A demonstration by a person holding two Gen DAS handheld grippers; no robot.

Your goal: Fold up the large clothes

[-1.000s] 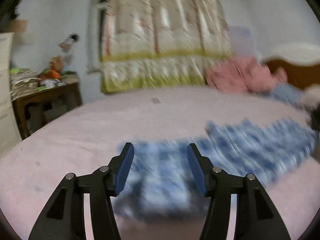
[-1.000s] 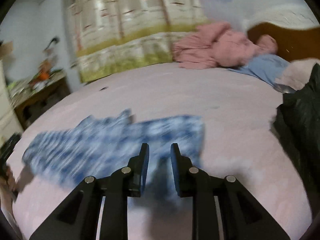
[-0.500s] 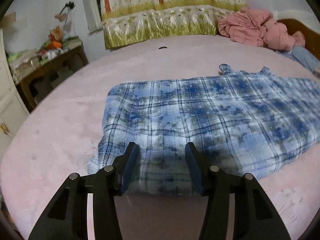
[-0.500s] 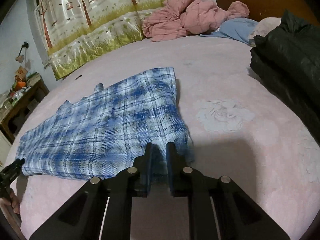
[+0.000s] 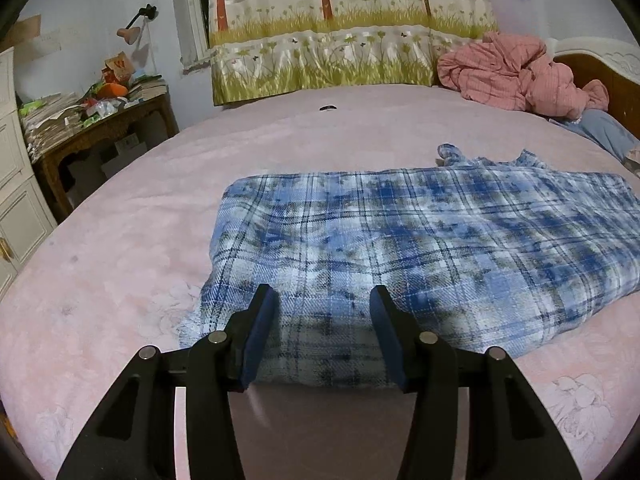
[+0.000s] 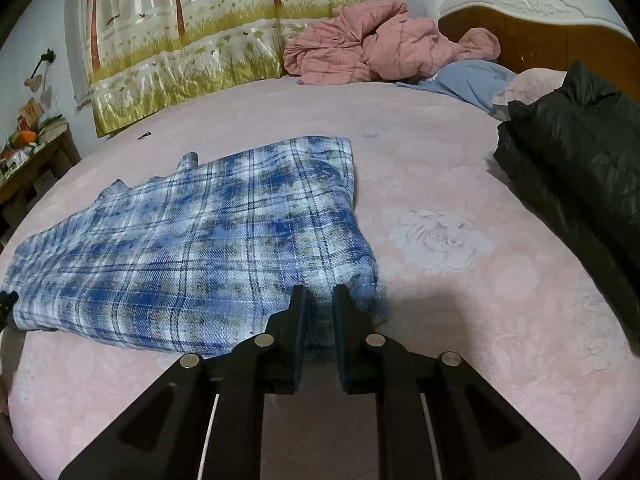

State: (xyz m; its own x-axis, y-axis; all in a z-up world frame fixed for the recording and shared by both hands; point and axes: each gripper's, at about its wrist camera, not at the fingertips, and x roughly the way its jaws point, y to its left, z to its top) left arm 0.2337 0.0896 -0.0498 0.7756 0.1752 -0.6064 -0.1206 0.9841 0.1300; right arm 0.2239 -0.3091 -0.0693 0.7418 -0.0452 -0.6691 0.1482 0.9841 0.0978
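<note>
Fingers (image 6: 298, 320) of the right gripper (image 6: 319, 300) stand close together with a narrow gap, having just been closing, and the near right corner of the blue plaid garment (image 6: 208, 248) sits bunched between them; whether the pads truly pinch the cloth I cannot tell. Fingers (image 5: 260, 320) of the left gripper (image 5: 324, 300) are spread wide over the garment's near left edge (image 5: 320, 352), the cloth lying between them but not pressed. The garment (image 5: 400, 248) lies mostly flat across the pink bed (image 5: 140, 240), stretching from one gripper to the other; a black bundle (image 6: 580, 160) rests on the bed well to its right. Farther off, a crumpled pink quilt (image 6: 368, 52) and a blue pillow (image 6: 468, 80) sit by the headboard (image 6: 540, 32); a cluttered desk (image 5: 100, 124) stands beside the bed under a wall lamp (image 5: 134, 28); a meadow-print curtain (image 5: 328, 40) hangs behind.
</note>
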